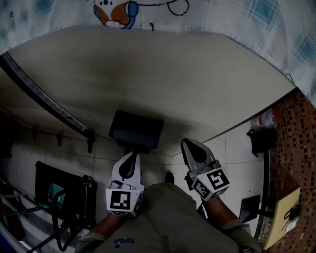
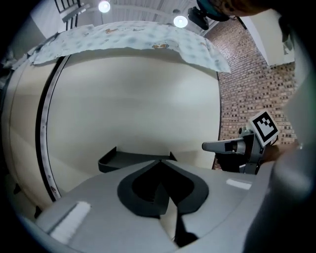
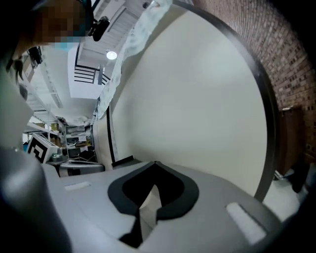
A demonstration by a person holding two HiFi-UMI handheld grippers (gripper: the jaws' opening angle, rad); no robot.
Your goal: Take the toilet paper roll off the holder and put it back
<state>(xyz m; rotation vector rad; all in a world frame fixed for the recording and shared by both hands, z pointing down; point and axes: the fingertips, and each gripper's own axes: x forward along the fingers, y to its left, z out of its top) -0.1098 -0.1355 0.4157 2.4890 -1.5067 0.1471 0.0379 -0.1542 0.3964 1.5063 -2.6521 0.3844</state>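
Observation:
A dark holder with a flat top (image 1: 136, 129) is fixed to the cream wall (image 1: 163, 74); it also shows as a dark tray (image 2: 133, 160) and a dark edge (image 3: 123, 161). No toilet paper roll shows in any view. My left gripper (image 1: 132, 157) points at the holder from just below it, jaws shut with nothing between them (image 2: 160, 168). To its right my right gripper (image 1: 190, 145) is likewise shut and empty (image 3: 154, 170), its tip level with the holder's right side. From each gripper view the other gripper is visible: the right gripper (image 2: 212, 146) and the left gripper (image 3: 74, 168).
A black rail (image 1: 44, 99) runs slantwise down the wall at left. A black wire rack (image 1: 64, 197) stands on the tiled floor at lower left. At right are a brick wall (image 1: 291, 148), a clear bottle (image 1: 264, 118) and a yellowish board (image 1: 281, 217). A patterned cloth (image 1: 197, 10) hangs above.

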